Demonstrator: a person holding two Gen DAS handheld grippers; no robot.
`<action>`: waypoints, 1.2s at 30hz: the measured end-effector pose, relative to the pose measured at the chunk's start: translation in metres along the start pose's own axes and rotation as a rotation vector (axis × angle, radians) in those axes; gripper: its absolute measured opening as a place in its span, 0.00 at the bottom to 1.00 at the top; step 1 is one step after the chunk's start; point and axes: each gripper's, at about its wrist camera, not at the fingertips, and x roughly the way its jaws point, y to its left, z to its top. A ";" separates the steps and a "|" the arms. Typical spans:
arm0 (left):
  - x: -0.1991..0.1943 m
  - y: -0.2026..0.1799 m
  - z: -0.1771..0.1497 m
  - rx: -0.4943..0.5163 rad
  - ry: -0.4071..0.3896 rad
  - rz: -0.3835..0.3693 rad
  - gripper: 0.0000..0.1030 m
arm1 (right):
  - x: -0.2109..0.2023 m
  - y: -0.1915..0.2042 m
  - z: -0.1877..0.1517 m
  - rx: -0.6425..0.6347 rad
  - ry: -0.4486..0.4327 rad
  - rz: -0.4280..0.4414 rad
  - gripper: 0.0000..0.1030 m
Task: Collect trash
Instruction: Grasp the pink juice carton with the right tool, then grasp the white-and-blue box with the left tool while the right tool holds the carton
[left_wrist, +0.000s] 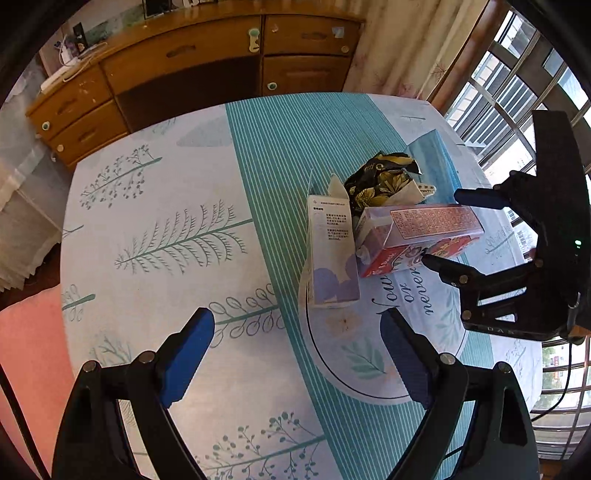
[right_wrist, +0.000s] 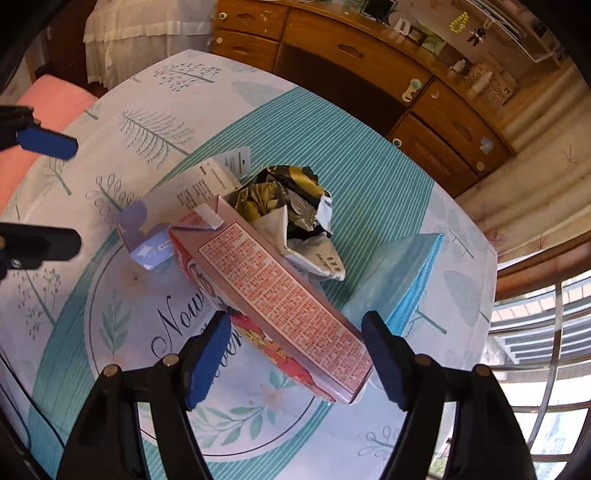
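Observation:
A pile of trash lies on the table (left_wrist: 147, 229): a long pink and red carton (left_wrist: 421, 232), a white and purple box (left_wrist: 330, 254) and a crumpled black and gold wrapper (left_wrist: 380, 181). My left gripper (left_wrist: 295, 354) is open and empty, short of the white box. My right gripper (right_wrist: 295, 354) is open, its jaws on either side of the near end of the pink carton (right_wrist: 280, 295), apart from it. The white box (right_wrist: 173, 218) and the wrapper (right_wrist: 288, 199) lie behind the carton. The right gripper also shows in the left wrist view (left_wrist: 443, 225).
A light blue folded paper (right_wrist: 399, 280) lies right of the pile. A wooden cabinet with drawers (left_wrist: 192, 66) stands beyond the table. A barred window (left_wrist: 517, 110) is on the right, a pink seat (left_wrist: 26, 350) at the left.

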 end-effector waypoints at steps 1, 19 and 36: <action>0.001 0.001 0.002 -0.001 0.003 -0.006 0.88 | -0.002 0.002 -0.001 -0.008 0.015 0.017 0.63; 0.022 -0.005 0.028 0.024 0.017 -0.036 0.88 | -0.004 0.013 -0.025 0.201 0.034 0.184 0.46; 0.071 -0.007 0.040 -0.062 0.120 -0.040 0.33 | -0.025 0.013 -0.094 0.642 0.034 0.223 0.42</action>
